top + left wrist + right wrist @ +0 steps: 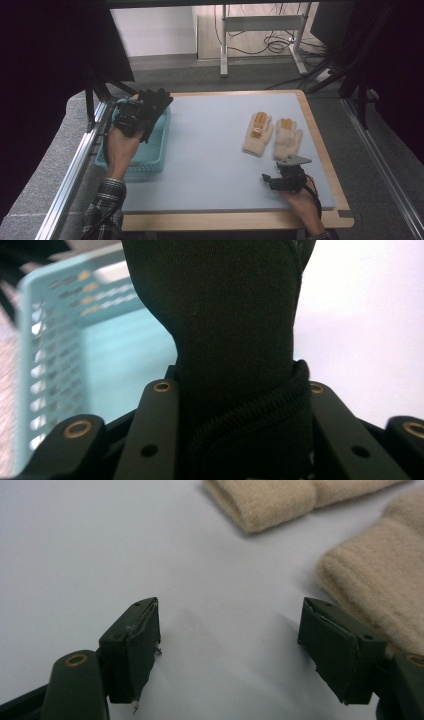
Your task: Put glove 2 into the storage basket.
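My left gripper (131, 119) is clamped on a black glove (235, 315); in the left gripper view its knit cuff is bunched between my jaws and the body rises toward twelve o'clock. I judge it light, soft and floppy, with nothing fragile about it, so a pinch at the thick cuff seems the surest hold. In the high view it hangs over the turquoise basket (150, 162) at the table's nine o'clock edge. My right gripper (281, 179) hovers low with its jaws spread wide and nothing between them, just above the pale blue mat (210, 145). Two beige gloves (273, 134) lie flat at its twelve o'clock, one cuff close by my one o'clock jaw; whether it touches I cannot tell
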Action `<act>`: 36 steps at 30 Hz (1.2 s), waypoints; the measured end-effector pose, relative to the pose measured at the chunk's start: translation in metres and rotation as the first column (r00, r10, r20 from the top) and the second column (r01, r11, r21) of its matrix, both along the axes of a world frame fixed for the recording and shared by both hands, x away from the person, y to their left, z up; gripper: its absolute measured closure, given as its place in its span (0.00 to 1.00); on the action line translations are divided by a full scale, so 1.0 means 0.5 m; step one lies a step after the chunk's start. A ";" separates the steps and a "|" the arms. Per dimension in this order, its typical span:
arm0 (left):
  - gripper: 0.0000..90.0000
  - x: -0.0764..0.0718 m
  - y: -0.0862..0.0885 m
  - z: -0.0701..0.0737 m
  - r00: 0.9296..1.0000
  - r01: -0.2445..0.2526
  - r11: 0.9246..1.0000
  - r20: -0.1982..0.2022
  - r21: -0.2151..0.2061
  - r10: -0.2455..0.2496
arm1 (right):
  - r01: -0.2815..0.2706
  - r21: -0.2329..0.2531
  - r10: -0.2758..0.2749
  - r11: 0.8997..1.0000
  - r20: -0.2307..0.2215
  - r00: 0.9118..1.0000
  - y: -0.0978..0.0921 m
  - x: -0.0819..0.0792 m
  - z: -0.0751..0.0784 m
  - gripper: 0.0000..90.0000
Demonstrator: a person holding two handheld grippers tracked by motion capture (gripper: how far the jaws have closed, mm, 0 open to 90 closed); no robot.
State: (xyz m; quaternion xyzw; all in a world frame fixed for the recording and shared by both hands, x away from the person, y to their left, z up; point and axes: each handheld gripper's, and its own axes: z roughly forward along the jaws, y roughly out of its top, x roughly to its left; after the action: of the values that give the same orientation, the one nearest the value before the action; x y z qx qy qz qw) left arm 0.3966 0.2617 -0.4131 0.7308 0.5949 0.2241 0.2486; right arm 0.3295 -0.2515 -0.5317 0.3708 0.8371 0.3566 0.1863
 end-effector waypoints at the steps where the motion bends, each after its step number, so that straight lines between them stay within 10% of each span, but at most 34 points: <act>1: 0.76 0.002 0.016 -0.006 1.000 -0.020 1.000 -0.014 0.003 0.020 | 0.000 0.000 0.000 1.000 0.000 1.000 0.000 0.000 0.000 0.27; 8: 0.75 0.024 0.073 -0.064 0.987 -0.096 0.995 -0.124 0.031 0.099 | 0.000 0.001 0.000 1.000 0.000 1.000 0.000 0.000 0.000 0.27; 23: 0.70 0.090 0.123 -0.169 0.926 -0.194 0.972 -0.304 0.131 0.225 | 0.001 0.003 -0.001 1.000 -0.001 1.000 0.000 0.000 0.000 0.27; 27: 0.61 0.091 0.127 -0.173 0.927 -0.187 0.972 -0.302 0.143 0.223 | 0.001 0.003 -0.001 1.000 -0.001 1.000 0.000 0.000 0.000 0.27; 36: 0.07 0.075 0.122 -0.162 0.951 -0.104 0.992 -0.283 0.073 0.121 | 0.000 0.001 0.000 1.000 0.000 1.000 0.000 0.000 0.000 0.27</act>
State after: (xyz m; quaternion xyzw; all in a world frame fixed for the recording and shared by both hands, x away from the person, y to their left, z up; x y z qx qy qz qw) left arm 0.4340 0.3224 -0.4941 0.7272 0.6588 0.1465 0.1256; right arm 0.3294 -0.2514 -0.5317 0.3711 0.8368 0.3569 0.1860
